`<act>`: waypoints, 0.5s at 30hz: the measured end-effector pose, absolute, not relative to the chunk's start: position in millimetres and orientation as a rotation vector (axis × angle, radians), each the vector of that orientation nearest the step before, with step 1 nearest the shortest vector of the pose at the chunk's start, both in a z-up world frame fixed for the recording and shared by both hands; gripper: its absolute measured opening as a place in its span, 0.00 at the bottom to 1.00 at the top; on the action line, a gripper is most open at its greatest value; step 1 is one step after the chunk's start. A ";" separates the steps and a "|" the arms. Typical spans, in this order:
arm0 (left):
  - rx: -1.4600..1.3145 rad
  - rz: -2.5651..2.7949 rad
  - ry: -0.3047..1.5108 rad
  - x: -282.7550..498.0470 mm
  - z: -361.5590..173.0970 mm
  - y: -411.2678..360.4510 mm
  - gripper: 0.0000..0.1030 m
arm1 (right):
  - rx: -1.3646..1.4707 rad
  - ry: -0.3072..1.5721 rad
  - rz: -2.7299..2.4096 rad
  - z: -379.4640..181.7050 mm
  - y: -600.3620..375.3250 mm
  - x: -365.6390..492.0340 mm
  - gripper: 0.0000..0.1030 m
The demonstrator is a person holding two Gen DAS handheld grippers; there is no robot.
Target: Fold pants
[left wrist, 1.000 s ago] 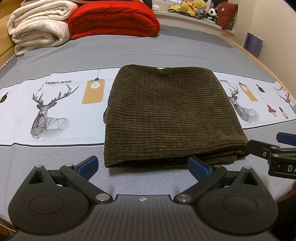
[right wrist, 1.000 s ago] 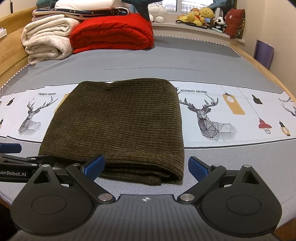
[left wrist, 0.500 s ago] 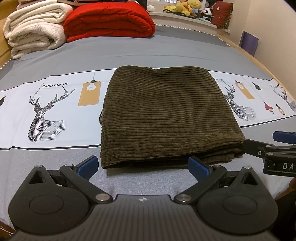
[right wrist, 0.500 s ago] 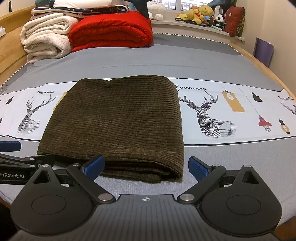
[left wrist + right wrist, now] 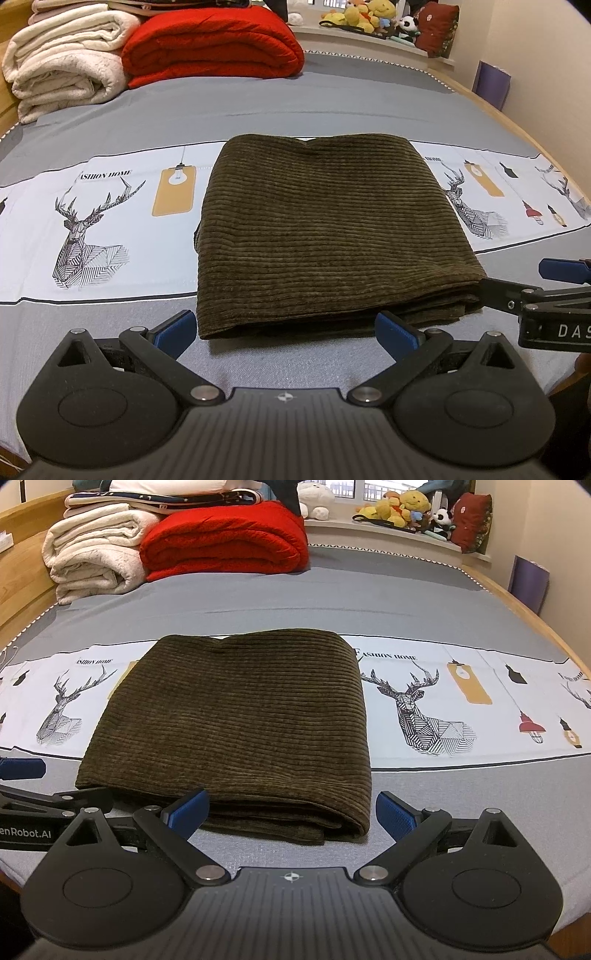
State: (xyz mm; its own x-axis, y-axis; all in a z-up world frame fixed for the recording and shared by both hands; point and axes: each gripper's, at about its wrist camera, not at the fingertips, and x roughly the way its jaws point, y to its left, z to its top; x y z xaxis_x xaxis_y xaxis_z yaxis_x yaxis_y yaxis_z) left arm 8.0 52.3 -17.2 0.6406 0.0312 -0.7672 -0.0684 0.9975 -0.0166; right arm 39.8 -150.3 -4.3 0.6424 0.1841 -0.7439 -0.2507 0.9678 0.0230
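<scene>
Pants (image 5: 325, 236) lie folded into a thick dark olive corduroy rectangle on the bed (image 5: 295, 107), across the white printed band of the sheet with deer and lamp drawings, near front edge running onto the plain grey strip. Layered fold edges show at the near right corner in the right wrist view (image 5: 229, 723). Left gripper (image 5: 284, 328) sits low just in front of the pants' near edge, jaws spread wide, nothing between them, blue pads either side of the near left part of the stack. Right gripper (image 5: 293, 806) same posture at the near right corner, jaws wide apart, empty; left pad just at the folded edge, contact can't be told. Each gripper shows in the other's view: right one at right edge of the left view (image 5: 546, 291), left one at left edge of the right view (image 5: 33, 786). Far end of bed: rolled cream blanket (image 5: 62, 62), folded red blanket (image 5: 210, 44) beside it, stuffed toys (image 5: 402, 504) on the window ledge.
</scene>
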 end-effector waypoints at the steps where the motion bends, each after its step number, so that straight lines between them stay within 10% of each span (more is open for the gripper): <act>1: -0.045 0.055 0.872 7.9 -16.9 52.0 1.00 | -0.085 0.838 0.249 -4.2 -150.6 39.7 0.94; 15: -0.036 0.053 0.868 7.9 -15.9 50.8 1.00 | -0.085 0.837 0.250 -3.8 -149.6 38.7 0.94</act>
